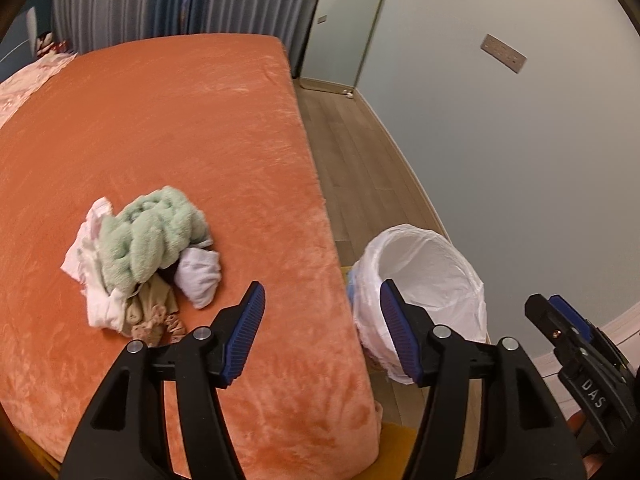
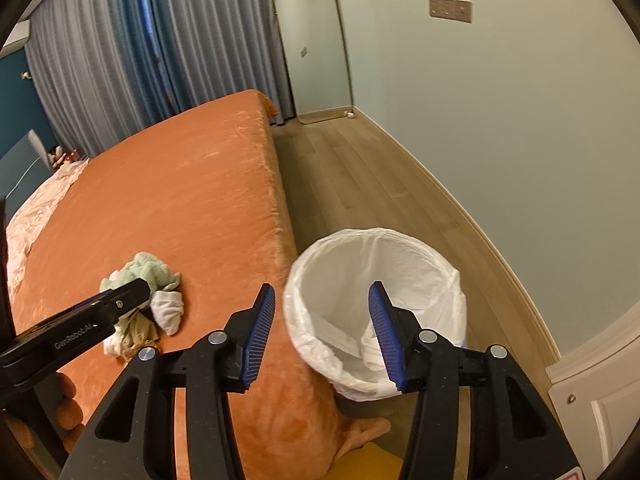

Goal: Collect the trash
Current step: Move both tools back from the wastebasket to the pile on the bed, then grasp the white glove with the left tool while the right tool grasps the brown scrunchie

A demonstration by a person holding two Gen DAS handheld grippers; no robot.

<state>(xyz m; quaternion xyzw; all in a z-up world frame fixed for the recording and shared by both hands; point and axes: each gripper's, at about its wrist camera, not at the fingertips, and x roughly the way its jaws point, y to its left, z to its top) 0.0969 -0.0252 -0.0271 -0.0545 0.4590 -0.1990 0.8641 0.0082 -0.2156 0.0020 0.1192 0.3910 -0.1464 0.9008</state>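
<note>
Between the spread, empty jaws of the left gripper (image 1: 322, 334) lies the bed (image 1: 168, 128) edge; the right gripper (image 2: 322, 334), equally released, hovers above the lined bin (image 2: 376, 312). The trash pile (image 1: 148, 264) rests on the bed, apart. Risk: loose layers may shed from a shallow pinch.

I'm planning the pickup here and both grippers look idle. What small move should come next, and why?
Probably ease the left gripper forward and left, down toward the pile of crumpled cloths on the orange bed. Its jaws stand wide open and hold nothing, and the pile lies just ahead of it, untouched. The lined bin waits on the floor beside the bed, under the open right gripper.
</note>
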